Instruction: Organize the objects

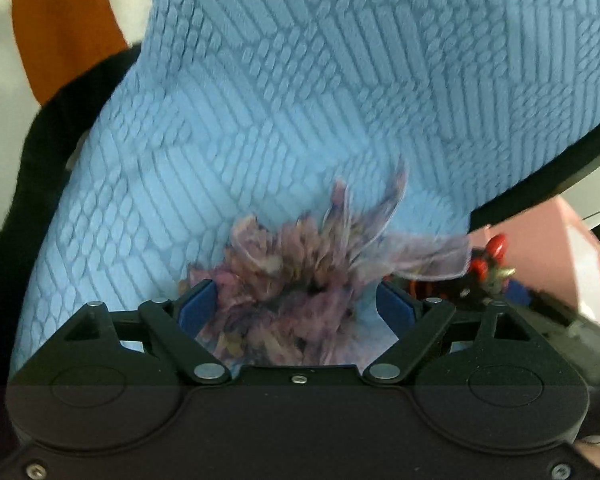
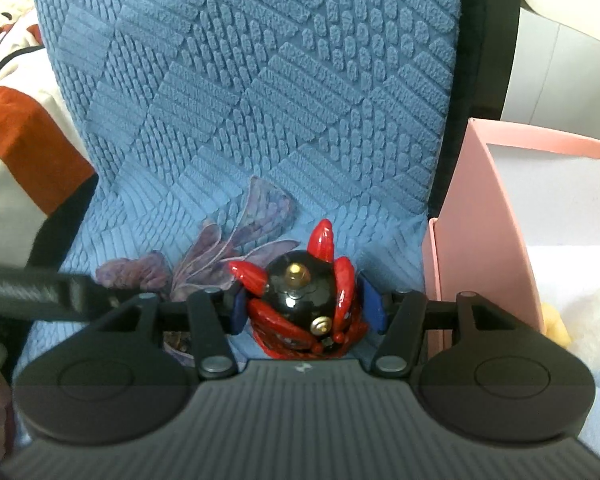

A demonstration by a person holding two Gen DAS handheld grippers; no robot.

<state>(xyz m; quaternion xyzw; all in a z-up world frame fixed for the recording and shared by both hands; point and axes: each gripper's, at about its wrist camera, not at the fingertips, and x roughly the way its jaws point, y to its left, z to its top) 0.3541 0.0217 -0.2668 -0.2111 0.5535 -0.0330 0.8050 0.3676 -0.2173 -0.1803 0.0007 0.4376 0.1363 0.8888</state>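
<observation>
Left hand-held gripper [image 1: 296, 308] wide open around purple flower [image 1: 284, 276] on blue mat [image 1: 300, 80], right hand-held gripper [image 2: 306, 308] clamped on red-black toy [image 2: 304, 304], pink box [image 2: 480, 220] at three o'clock.

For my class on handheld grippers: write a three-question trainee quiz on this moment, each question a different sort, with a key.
1. True or false: the right gripper has the red and black ornament between its fingers.
2. What lies between the left gripper's fingers? A) purple fabric flower B) yellow plush C) nothing
3. Fill in: both items sit on a textured ____ mat, with a pink box to its right.

Key: 1 true; 2 A; 3 blue.
</observation>
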